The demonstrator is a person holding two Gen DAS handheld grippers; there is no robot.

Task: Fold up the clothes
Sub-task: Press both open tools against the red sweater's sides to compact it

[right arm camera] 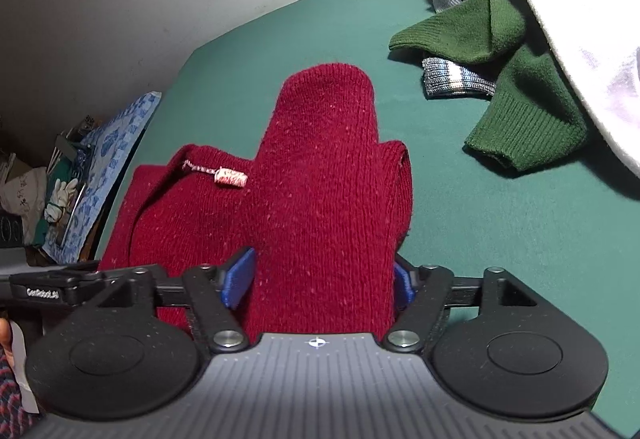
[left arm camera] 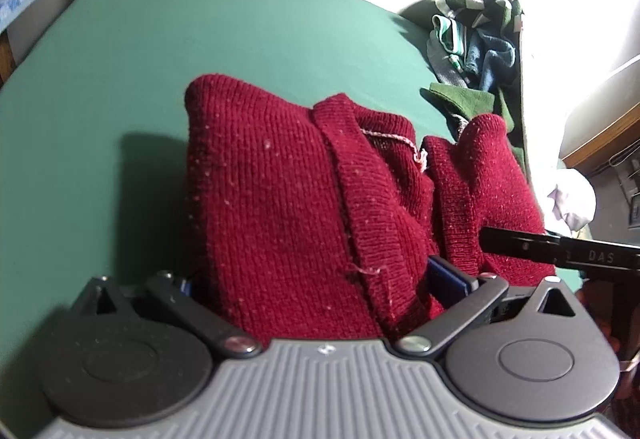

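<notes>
A dark red knit sweater (left arm camera: 280,179) is bunched up on the green table cover (left arm camera: 180,39). A thick fold of it fills the space between the blue pads (left arm camera: 448,275) of my left gripper (left arm camera: 316,279), which is shut on it. In the right wrist view the same red sweater (right arm camera: 328,167) rises in a hump with a small white tag (right arm camera: 230,177) at its collar. My right gripper (right arm camera: 322,281) is shut on another fold of it. Each gripper's black body shows at the edge of the other's view, close alongside.
A green knit sweater (right arm camera: 500,87) and a grey striped cloth (right arm camera: 456,79) lie at the right. A pile of mixed clothes (left arm camera: 476,39) sits at the table's far right. White fabric (right arm camera: 592,51) hangs at the right edge. A blue patterned cloth (right arm camera: 108,167) lies off the table's left side.
</notes>
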